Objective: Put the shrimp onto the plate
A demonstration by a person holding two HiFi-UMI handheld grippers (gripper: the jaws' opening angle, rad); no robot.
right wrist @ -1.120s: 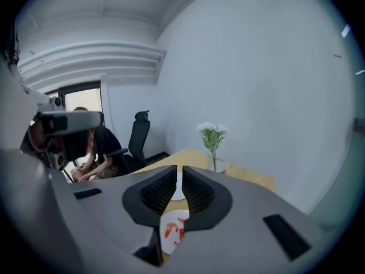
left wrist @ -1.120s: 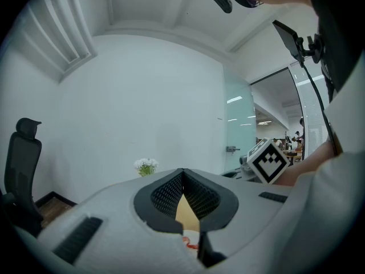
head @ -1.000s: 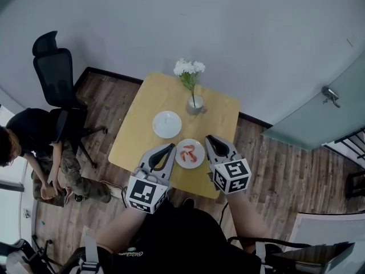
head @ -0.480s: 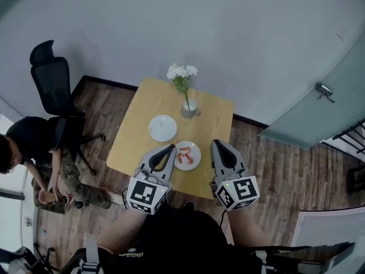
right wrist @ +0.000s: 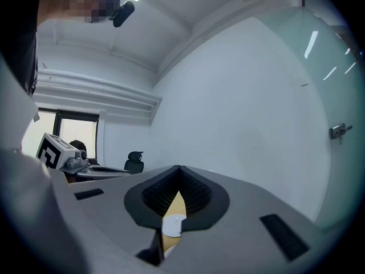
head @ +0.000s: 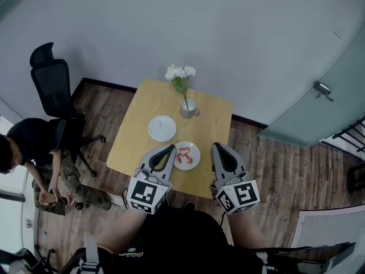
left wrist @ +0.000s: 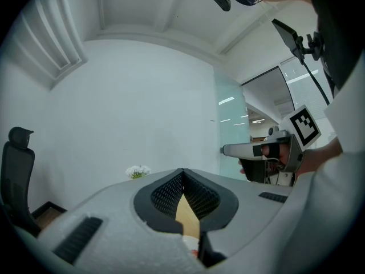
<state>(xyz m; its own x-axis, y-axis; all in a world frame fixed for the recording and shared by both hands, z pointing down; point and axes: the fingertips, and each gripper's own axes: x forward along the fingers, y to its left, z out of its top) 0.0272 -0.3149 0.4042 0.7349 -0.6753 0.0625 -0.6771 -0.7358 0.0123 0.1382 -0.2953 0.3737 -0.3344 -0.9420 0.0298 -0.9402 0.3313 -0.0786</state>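
Note:
Several orange shrimp point(head: 184, 153) lie on a white plate point(head: 194, 160) near the front edge of the yellow table point(head: 212, 131). A second white plate point(head: 161, 128) stands bare behind it to the left. My left gripper point(head: 170, 149) hangs just left of the shrimp plate, jaws together and holding nothing. My right gripper point(head: 217, 146) hovers just right of that plate, also shut and holding nothing. In the left gripper view the jaws point(left wrist: 183, 173) meet, with a sliver of plate point(left wrist: 190, 243) below. The right gripper view shows closed jaws point(right wrist: 179, 169) over a white plate point(right wrist: 173, 224).
A glass vase with white flowers point(head: 186, 103) stands at the table's back. A black office chair point(head: 52, 83) and a seated person point(head: 34, 147) are at the left on the wood floor. A glass door with a handle point(head: 322, 89) is at the right.
My right gripper has drawn back toward me and a little to the right, away from the shrimp plate. The left gripper has hardly moved. The head view shifted slightly.

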